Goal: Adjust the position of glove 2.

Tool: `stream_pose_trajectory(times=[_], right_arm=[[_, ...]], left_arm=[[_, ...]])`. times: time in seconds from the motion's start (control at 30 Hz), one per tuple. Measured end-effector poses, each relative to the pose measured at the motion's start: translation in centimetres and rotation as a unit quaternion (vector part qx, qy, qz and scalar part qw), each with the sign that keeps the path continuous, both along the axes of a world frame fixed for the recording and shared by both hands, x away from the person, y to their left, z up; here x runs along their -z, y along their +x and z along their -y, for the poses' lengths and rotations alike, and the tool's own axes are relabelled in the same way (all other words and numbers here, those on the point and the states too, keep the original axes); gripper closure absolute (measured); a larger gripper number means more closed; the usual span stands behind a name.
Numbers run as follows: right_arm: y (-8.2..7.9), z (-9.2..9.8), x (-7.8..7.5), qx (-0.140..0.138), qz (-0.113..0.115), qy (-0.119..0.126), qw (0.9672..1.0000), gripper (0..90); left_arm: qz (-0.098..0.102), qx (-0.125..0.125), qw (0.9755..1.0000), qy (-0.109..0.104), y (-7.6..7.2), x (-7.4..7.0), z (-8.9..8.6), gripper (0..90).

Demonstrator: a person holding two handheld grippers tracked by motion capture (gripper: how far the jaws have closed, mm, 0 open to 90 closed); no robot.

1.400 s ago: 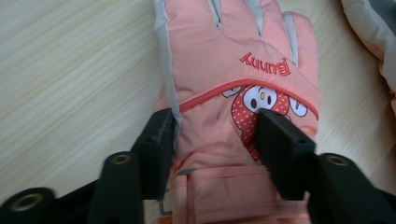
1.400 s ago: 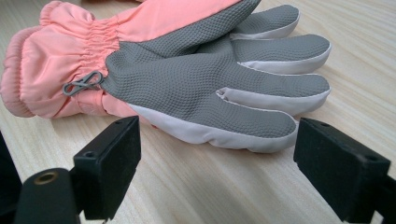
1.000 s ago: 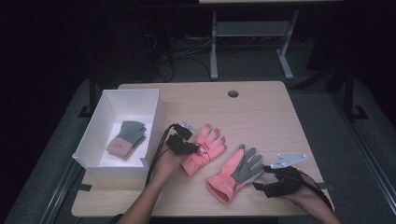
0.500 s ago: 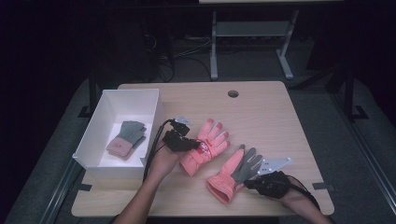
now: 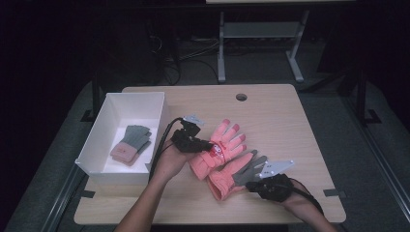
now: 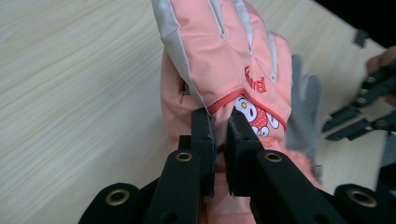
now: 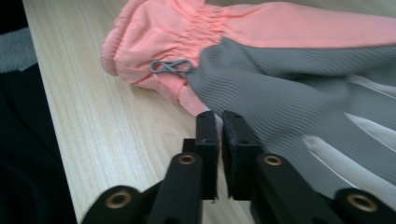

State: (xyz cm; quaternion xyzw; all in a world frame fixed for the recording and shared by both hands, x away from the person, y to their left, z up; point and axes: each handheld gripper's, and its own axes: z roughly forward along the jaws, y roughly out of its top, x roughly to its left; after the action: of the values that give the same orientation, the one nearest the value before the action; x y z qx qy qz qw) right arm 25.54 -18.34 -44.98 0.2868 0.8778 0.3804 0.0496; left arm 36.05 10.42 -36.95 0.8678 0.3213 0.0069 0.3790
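Note:
Two pink ski gloves lie mid-table. The upper glove (image 5: 225, 140) is back-up with a cartoon patch, and my left gripper (image 5: 207, 145) is shut on it at the red wrist seam (image 6: 221, 121), lifting that end slightly. The lower glove (image 5: 241, 170) lies with its grey palm (image 7: 280, 84) upward and is partly tucked under the first. My right gripper (image 5: 250, 183) sits at its near edge. Its jaws (image 7: 220, 119) closed from wide and have just opened a hair, with the edge of the palm fabric pinched between the pads.
A white box (image 5: 92, 145) stands at the table's left and holds a small grey-and-pink glove (image 5: 130, 143). A cable hole (image 5: 241, 96) sits near the far edge. The right gripper's jaws (image 6: 359, 112) show far right in the left gripper view. Bare wood lies behind and right of the gloves.
My left gripper has risen a little with the cartoon glove. My right gripper has slid left up to the grey-palmed glove and closed there.

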Motion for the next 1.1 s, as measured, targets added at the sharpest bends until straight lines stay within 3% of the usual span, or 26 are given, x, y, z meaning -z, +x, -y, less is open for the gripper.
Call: stream_pose_trajectory(times=[0.13, 0.33, 0.57, 0.7, 0.83, 1.1], right_arm=[[0.1, 1.6, -0.1, 0.02, 0.001, 0.003, 0.9998, 73.1], [0.1, 3.9, -0.4, 0.049, 0.003, 0.006, 0.9988, 72.2], [0.8, 6.9, -0.6, 0.108, 0.017, 0.005, 0.994, 72.5], [1.3, 8.2, -0.7, 0.151, 0.017, 0.007, 0.9883, 72.5], [1.5, 8.8, -0.7, 0.164, 0.021, 0.011, 0.9862, 72.5], [1.5, 8.9, -0.9, 0.167, 0.026, 0.011, 0.9855, 72.2]], left_arm=[[-0.002, 0.018, 0.9998, -0.004, 0.0, -0.6, 1.0, 83.4], [-0.008, 0.049, 0.9988, 0.0, -0.3, -1.3, 2.8, 83.3], [-0.009, 0.087, 0.9961, 0.013, -1.2, -1.6, 5.4, 83.3], [-0.012, 0.103, 0.9943, 0.023, -1.7, -1.4, 6.6, 83.3], [-0.02, 0.114, 0.9928, 0.033, -2.0, -0.7, 7.3, 83.2], [-0.041, 0.116, 0.991, 0.053, -1.8, 2.0, 8.1, 83.2]])
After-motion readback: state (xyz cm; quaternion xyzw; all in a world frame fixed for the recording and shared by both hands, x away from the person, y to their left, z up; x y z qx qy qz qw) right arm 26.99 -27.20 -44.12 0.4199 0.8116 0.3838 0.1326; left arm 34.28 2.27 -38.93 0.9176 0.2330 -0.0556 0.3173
